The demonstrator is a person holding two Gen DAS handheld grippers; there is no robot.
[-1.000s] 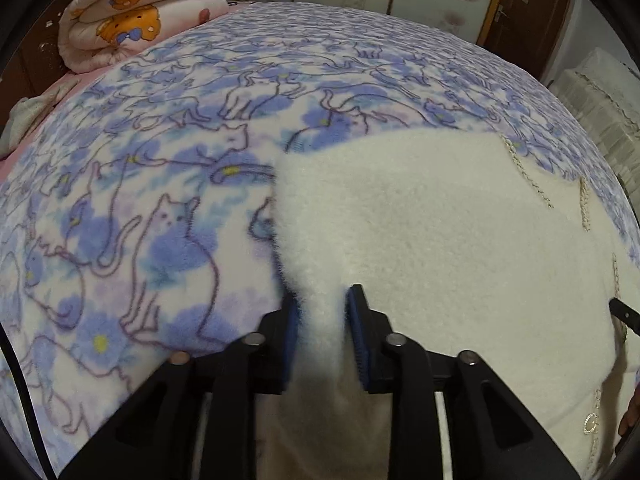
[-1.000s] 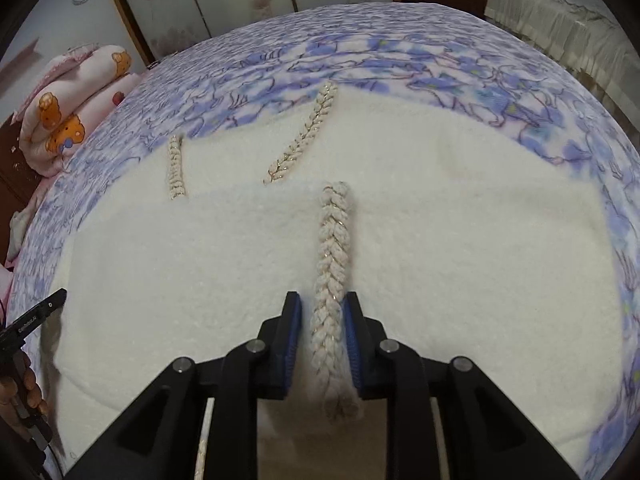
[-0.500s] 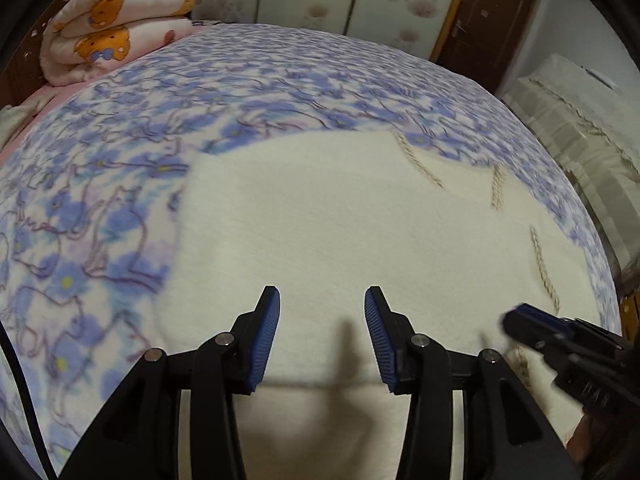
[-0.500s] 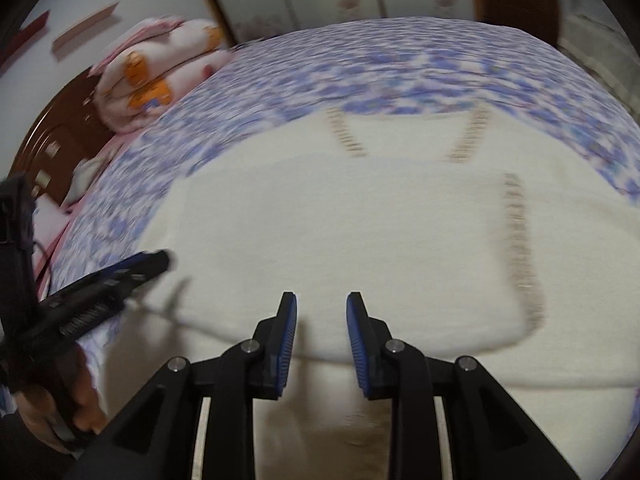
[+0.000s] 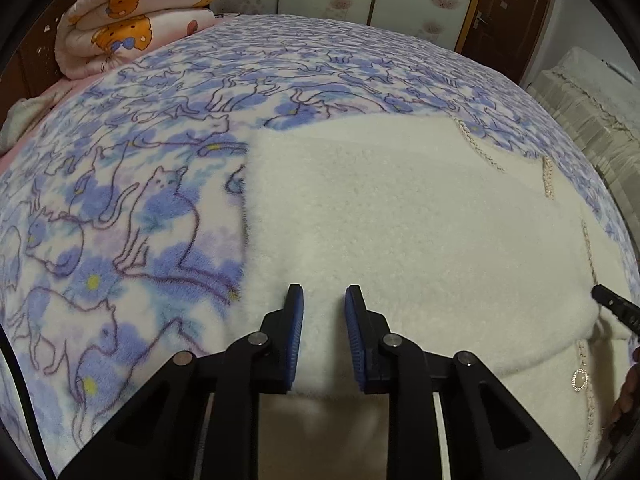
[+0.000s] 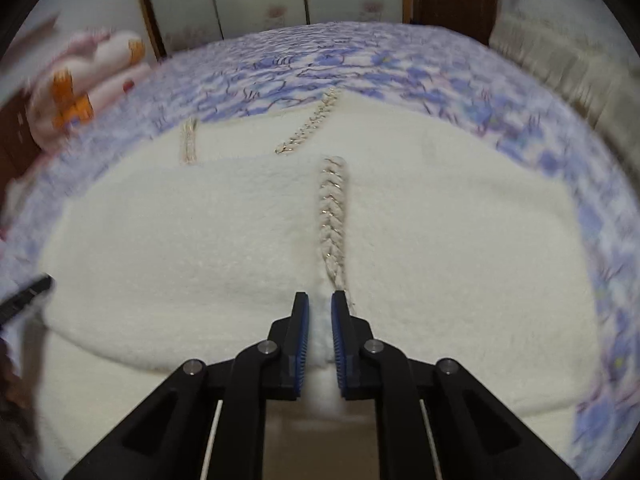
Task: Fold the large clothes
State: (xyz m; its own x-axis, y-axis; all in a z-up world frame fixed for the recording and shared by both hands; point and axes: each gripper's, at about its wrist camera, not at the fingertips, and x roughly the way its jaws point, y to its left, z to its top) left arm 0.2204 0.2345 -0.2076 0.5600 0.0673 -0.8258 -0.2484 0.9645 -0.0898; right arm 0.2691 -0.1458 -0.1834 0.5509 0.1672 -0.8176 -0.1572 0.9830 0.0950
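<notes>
Left of the left gripper (image 5: 322, 300) spreads the cat-print blanket (image 5: 120, 208), bare out to the folded bear-print quilt (image 5: 132, 20) at the far left corner; no brand, label or writing can be read on anything in view. That gripper's blue pads (image 5: 295, 332) stand a little apart after narrowing just now, with the cream garment (image 5: 400, 220) lying under and between them, and it cannot be told whether they press it. The garment's left edge runs straight away just left of this gripper, and its folded near edge curves off to the right toward a pearl button (image 5: 579, 380). Further right, the right gripper (image 6: 320, 300) has just been closing and now pinches a ridge of the cream pile at the foot of the braided trim (image 6: 333, 216), which runs straight ahead from its tips. Right of it the garment lies flat to a square edge, with blanket beyond.
</notes>
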